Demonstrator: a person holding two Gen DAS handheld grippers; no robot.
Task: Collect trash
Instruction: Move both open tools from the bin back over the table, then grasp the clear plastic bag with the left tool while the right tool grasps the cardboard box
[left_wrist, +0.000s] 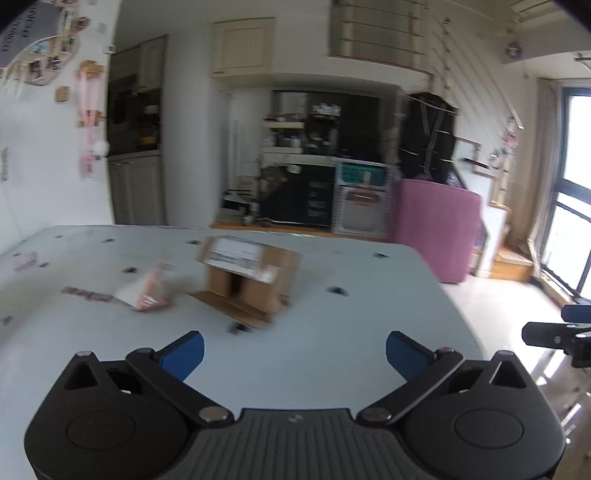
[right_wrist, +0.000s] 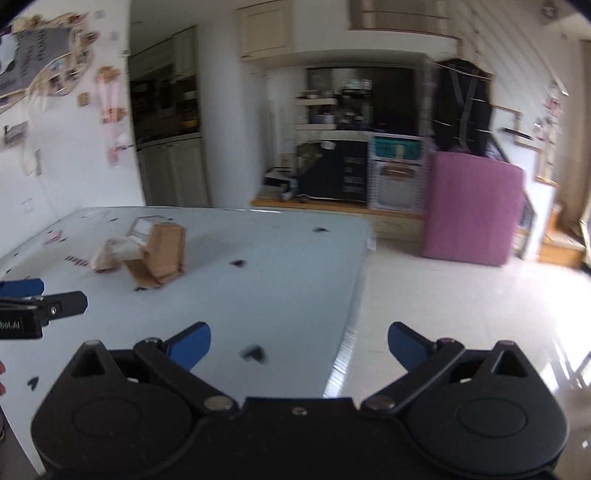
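A small brown cardboard box (left_wrist: 249, 275) with a white label and open flaps lies on the pale blue table (left_wrist: 332, 354). A crumpled white and pink wrapper (left_wrist: 147, 290) lies just left of it. My left gripper (left_wrist: 294, 352) is open and empty, above the table short of the box. In the right wrist view the box (right_wrist: 162, 254) and the wrapper (right_wrist: 107, 254) sit far left. My right gripper (right_wrist: 299, 345) is open and empty over the table's right edge. The left gripper (right_wrist: 22, 295) shows at the left border of that view.
Small dark marks (right_wrist: 253, 352) dot the table top. A pink piece of furniture (right_wrist: 472, 206) stands on the white tiled floor (right_wrist: 461, 306) beyond the table. Dark shelves and a cabinet (left_wrist: 295, 192) line the far wall. The right gripper's edge (left_wrist: 557, 332) shows at right.
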